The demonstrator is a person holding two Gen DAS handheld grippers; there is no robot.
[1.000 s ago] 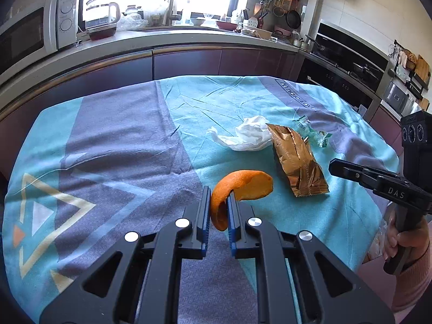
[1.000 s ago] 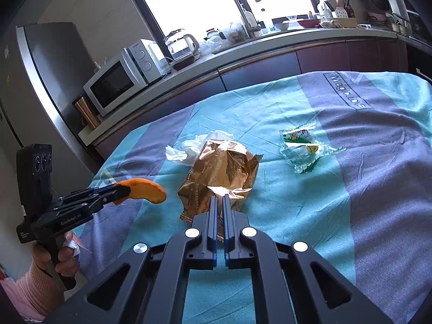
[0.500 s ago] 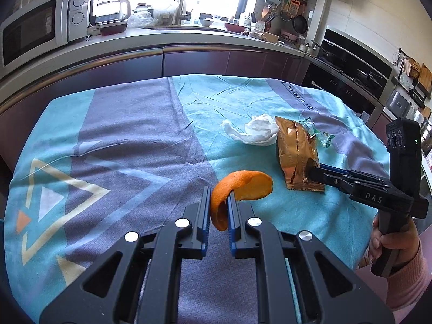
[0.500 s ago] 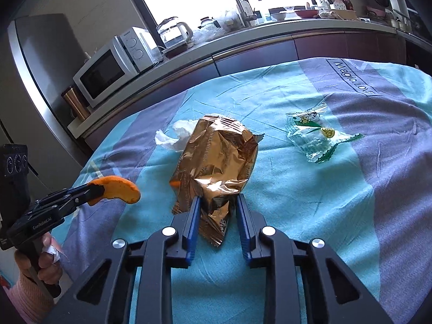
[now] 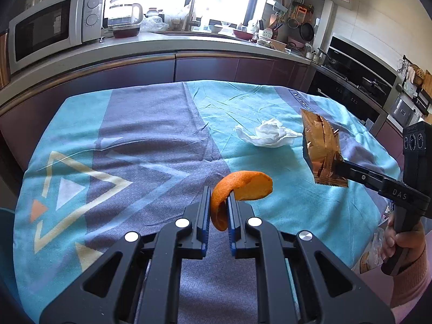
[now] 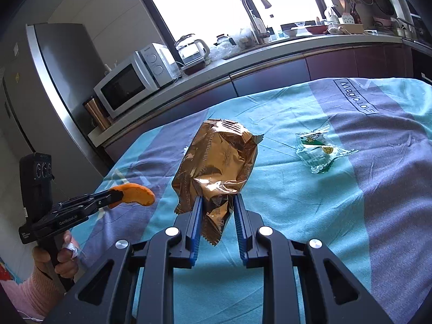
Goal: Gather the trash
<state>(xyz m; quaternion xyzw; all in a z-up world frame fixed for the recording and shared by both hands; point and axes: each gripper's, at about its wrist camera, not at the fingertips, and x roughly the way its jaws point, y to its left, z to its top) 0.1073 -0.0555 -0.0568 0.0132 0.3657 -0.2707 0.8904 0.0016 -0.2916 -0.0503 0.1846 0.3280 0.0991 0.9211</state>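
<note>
Gold snack bag (image 6: 216, 162) now lifted off the bench, right gripper (image 6: 217, 226) jaws pinching it; left gripper (image 5: 218, 216) jaws pinch orange peel (image 5: 240, 189)

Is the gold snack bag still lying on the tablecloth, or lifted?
Lifted: the gold snack bag hangs pinched in the right tongs, its lower edge clear of the tablecloth.

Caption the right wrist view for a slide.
Right tool lifts a gold snack bag off the tablecloth; left tool holds orange peel.
</note>
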